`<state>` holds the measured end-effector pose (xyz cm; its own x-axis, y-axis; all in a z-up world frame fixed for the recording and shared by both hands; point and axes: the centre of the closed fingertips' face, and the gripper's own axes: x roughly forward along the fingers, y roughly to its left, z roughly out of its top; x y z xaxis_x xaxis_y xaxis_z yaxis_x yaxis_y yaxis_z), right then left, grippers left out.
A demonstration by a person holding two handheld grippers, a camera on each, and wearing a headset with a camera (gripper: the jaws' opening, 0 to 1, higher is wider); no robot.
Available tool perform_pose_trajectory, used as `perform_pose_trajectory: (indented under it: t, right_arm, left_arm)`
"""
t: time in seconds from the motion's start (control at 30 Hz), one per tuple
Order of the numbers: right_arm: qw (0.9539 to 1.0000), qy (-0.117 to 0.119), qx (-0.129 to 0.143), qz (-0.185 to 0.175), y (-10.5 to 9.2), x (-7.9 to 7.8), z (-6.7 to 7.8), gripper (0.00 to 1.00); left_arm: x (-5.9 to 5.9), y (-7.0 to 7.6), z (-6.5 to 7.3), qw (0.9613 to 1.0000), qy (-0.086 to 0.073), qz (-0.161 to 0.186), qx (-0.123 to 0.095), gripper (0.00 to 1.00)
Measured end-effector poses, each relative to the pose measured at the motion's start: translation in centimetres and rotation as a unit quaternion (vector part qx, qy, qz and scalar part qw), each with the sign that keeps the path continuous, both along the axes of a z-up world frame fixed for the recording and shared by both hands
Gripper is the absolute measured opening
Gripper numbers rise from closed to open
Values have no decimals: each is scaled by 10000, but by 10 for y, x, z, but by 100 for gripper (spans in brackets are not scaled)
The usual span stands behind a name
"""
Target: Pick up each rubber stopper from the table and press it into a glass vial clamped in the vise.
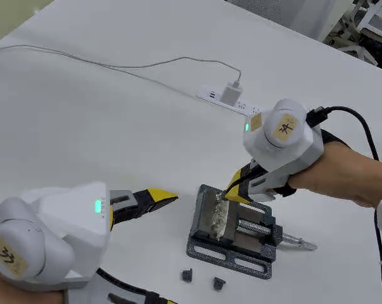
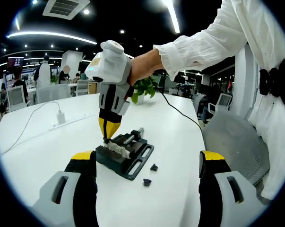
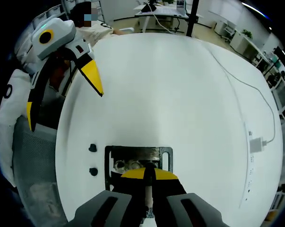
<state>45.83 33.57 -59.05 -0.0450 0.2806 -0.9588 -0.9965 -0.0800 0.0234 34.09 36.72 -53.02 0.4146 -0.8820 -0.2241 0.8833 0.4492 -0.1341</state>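
Pressing right gripper point(image 1: 227, 194), jaws together, onto vial point(image 1: 218, 218) in vise point(image 1: 232, 254), likely to cap it; holding left gripper point(image 3: 65, 109) spread, clear.

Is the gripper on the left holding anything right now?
No, the left gripper has its jaws wide apart with nothing between them.

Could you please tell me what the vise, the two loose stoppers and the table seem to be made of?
Vise: probably metal. The body is dark grey and matte, and the screw is bare and shiny.
Stoppers: small, dark and dull, which fits rubber, though they are too small to be sure.
Table: a smooth white top with a soft sheen, perhaps laminate.
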Motion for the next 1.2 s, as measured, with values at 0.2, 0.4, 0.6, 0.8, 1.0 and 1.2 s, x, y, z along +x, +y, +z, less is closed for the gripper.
perform_pose_trajectory:
  t: [0.2, 0.4, 0.6, 0.8, 1.0, 1.2]
  right_arm:
    - [10000, -11, -65, 30, 0, 0, -1, 0]
    - [9999, 44, -133, 37, 0, 0, -2, 0]
    - [9997, 25, -243, 79, 0, -1, -3, 0]
    - [9993, 35, -328, 157, 0, -2, -4, 0]
    - [9990, 106, -404, 158, 0, -2, -4, 0]
    - [9989, 117, -433, 145, 0, -3, -4, 0]
  left_arm:
    - [1, 0, 1, 10000, -15, 15, -15, 89]
    - [1, -1, 2, 10000, -22, 9, -42, 89]
    - [2, -1, 2, 10000, -30, 19, -65, 89]
    - [2, -2, 3, 10000, -44, 10, -73, 88]
    - [2, -2, 3, 10000, -41, 1, -68, 88]
    - [2, -3, 4, 9999, -53, 5, -86, 88]
